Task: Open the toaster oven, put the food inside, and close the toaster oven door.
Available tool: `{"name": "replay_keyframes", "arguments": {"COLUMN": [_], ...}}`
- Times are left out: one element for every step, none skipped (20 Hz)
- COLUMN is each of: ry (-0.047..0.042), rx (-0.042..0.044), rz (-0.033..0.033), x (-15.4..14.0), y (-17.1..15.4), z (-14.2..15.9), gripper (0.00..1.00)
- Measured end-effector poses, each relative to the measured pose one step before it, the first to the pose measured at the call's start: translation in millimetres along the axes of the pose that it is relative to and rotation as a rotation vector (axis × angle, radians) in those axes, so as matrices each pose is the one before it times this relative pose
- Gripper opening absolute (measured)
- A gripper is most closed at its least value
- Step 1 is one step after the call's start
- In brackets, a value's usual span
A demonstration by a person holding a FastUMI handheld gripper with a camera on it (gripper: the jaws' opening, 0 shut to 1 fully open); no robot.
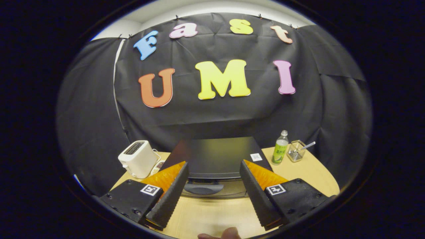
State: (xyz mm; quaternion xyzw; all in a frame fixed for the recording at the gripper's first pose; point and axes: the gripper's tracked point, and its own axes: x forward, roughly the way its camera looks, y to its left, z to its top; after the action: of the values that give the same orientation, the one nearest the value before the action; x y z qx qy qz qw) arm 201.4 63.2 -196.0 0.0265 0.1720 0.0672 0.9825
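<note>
The black toaster oven [215,154] stands on the wooden table [212,215], seen from above and in front. Its door looks shut, and the grey door handle [203,188] shows low between my fingers. My gripper [214,163] hovers above the oven's front, open, with nothing between the fingers; the fingertips reach over the oven's top front corners. A small pinkish rounded thing [221,233] peeks in at the near table edge below the fingers; I cannot tell what it is.
A white pop-up toaster [137,158] sits left of the oven. To the oven's right stand a green bottle [280,152] and a wire basket [296,151] holding a utensil. Bare table lies in front of the oven.
</note>
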Motion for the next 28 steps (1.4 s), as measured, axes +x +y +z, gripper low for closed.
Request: {"name": "replay_keyframes", "arguments": {"ry": [0.02189,0.02235,0.00883,0.01801,0.02282,0.01414,0.01824,0.01060,0.00993,-0.00070,-0.00033,-0.00219,0.00044,-0.00409,-0.00530,-0.01258,0.00341,0.00792,0.00452,0.00320,-0.00044,0.00871,0.00904,0.01344,0.01042,0.01492,0.01357,0.01886], "rx": [-0.00152,-0.00025,-0.00690,-0.00884,-0.00242,-0.00167,-0.00732,-0.00502,-0.00157,-0.00597,-0.00985,-0.00389,0.00781,0.00890,-0.00769,-0.02140,-0.00729,0.01830,0.01493,-0.00293,-0.00592,0.00390,0.00697,-0.00533,-0.00811,-0.00001,-0.00154,-0.00758], "rz": [0.00169,0.00007,-0.00191,-0.00604,-0.00071,0.00019,-0.00541,0.00008,-0.00068,-0.01111,-0.00866,-0.00602,-0.00358,-0.00377,-0.00176,0.00205,0.00695,0.00899,0.00309,-0.00112,-0.00314,0.00258,-0.00087,-0.00162,-0.00385,-0.00096,0.00344,0.00638], "x": [12.09,11.41,10.77,10.75,9.19,8.54,6.53,4.80,3.95,2.64,-0.60,-1.23,1.49,-0.72,0.51,-0.03,-2.81,-3.06,-4.07,-3.41,-4.84,-4.31,-6.83,-1.61,-6.40,-6.47,-6.06,-3.39], "y": [1.78,2.04,2.01,0.12,1.33,2.50,0.42,0.60,0.75,-1.40,0.53,-0.14,0.17,-0.88,0.37,0.55,0.92,-0.13,0.31,-0.88,-0.08,1.08,-0.06,-0.86,-0.20,0.41,0.25,0.56], "z": [-9.17,-9.14,-5.83,-9.04,-8.84,-7.98,-6.48,-5.92,-4.40,-3.91,-0.43,0.20,-1.40,-1.59,-0.70,0.18,-1.85,-4.26,-3.59,-3.37,-4.07,-8.64,-8.05,-7.94,-7.76,-8.50,-9.94,-11.77], "gripper": [1.00,1.00,1.00,1.00,1.00,1.00,1.00,1.00,1.00,1.00,1.00,1.00,1.00,1.00,1.00,1.00,1.00,1.00,1.00,1.00,1.00,1.00,1.00,1.00,1.00,1.00,1.00,1.00]}}
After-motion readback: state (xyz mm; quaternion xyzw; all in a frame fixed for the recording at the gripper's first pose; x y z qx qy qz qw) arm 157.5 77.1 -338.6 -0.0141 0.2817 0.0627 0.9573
